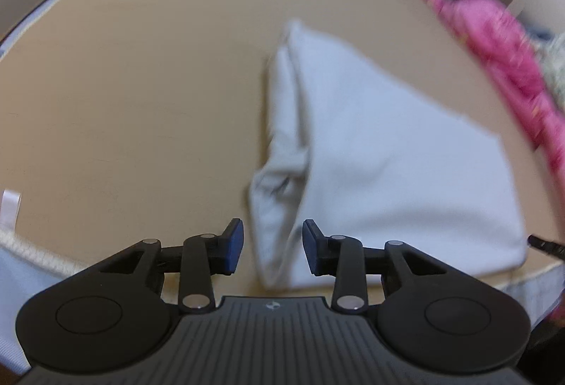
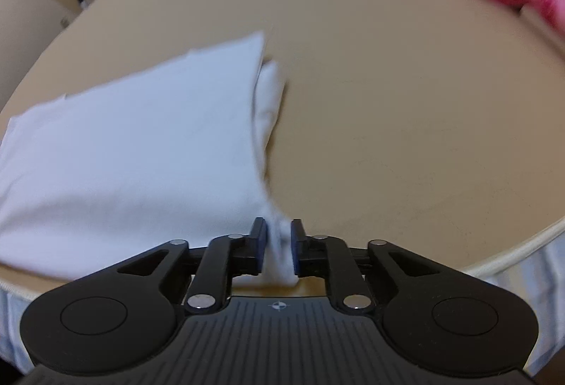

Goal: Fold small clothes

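Each black claw point(image 1: 272, 245) point(image 2: 278, 245) has blue pads, silver rivets, ribbed body.

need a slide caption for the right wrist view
Right gripper pinches the near corner of a partly folded white cotton garment on a beige tabletop.

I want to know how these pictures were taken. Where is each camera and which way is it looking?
Left wrist view: on the left gripper, looking forward and down over the folded white cloth garment on the tan table; black fingers with open blue pads show.
Right wrist view: on the right gripper, looking forward and down; its pads pinch the garment's near edge.
Both share the garment, table and crumpled pink fabric.
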Available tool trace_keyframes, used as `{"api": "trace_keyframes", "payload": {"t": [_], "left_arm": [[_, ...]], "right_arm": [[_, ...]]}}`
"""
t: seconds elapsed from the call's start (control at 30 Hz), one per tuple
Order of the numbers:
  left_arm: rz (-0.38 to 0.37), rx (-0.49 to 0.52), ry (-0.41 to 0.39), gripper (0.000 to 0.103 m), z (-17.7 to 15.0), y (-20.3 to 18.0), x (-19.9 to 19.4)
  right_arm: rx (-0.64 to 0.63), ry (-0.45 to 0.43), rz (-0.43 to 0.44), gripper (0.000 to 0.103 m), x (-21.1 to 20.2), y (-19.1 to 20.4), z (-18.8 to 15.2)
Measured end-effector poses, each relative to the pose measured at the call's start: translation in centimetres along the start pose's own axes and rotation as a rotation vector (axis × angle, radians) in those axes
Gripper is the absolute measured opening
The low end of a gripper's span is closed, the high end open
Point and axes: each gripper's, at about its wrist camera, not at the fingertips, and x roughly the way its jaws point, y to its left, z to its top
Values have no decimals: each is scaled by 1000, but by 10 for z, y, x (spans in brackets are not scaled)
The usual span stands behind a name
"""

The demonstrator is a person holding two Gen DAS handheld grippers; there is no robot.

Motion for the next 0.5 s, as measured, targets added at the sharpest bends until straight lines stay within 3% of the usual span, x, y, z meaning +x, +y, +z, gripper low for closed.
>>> {"api": "trace_keyframes", "payload": {"t": [0.07,0.13,0.27,0.33,0.4,0.5], "left_arm": [[-33,37,-50,40,1,-8,-7],[-65,82,-63,40,1,-20,-8],[-140,101,1,40,-4,-31,6],[-101,142,69,41,-7,-37,21],[-18,191,129,37,-14,-38,36],[-36,169,100,40,-11,-39,32]], "right_arm": [[-11,-81,13,21,-12,2,4],[-20,-109,66,27,-14,5,5],[-71,-48,165,29,2,21,3],[-121,27,139,37,18,29,0],[-161,136,72,37,38,32,-7],[-148,103,89,37,31,32,-4]]}}
